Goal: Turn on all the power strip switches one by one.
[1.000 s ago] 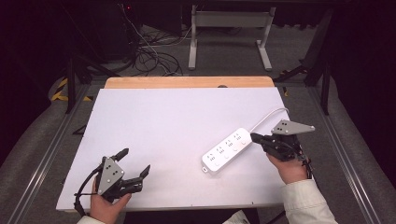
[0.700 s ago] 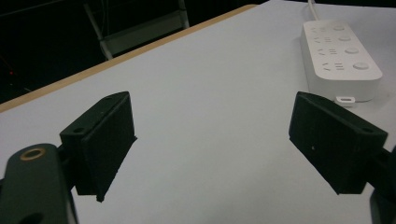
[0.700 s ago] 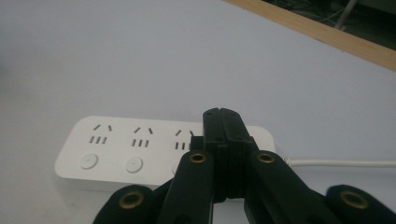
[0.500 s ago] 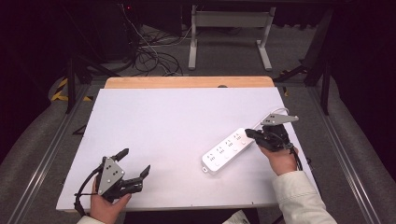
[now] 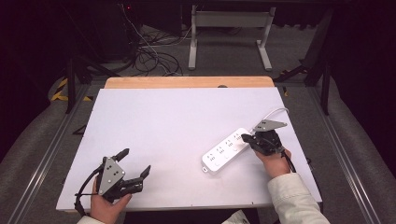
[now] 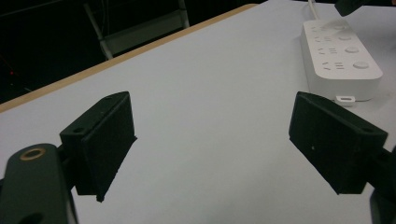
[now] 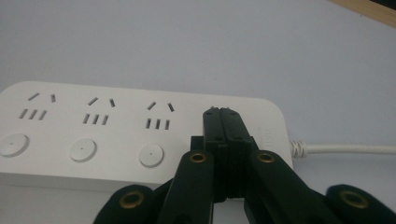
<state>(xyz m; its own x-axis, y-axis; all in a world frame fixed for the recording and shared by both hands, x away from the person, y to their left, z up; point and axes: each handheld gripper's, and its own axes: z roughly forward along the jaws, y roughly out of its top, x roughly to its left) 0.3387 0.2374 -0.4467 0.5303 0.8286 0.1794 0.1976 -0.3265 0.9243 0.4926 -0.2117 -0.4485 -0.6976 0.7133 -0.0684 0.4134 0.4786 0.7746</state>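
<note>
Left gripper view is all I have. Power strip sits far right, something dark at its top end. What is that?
Observer: That is the right gripper, at the cord end of the power strip.
Operator: Open or shut?
Observer: Shut. The right gripper view shows its two jaws pressed flat together with nothing between them, tips over the strip's top face just past the last socket.
Operator: How many sockets and buttons? Mine blurs.
Observer: Three socket groups, each with a round button beside it.
Operator: Where does the cord go?
Observer: The white cord loops from that end toward the table's right edge.
</note>
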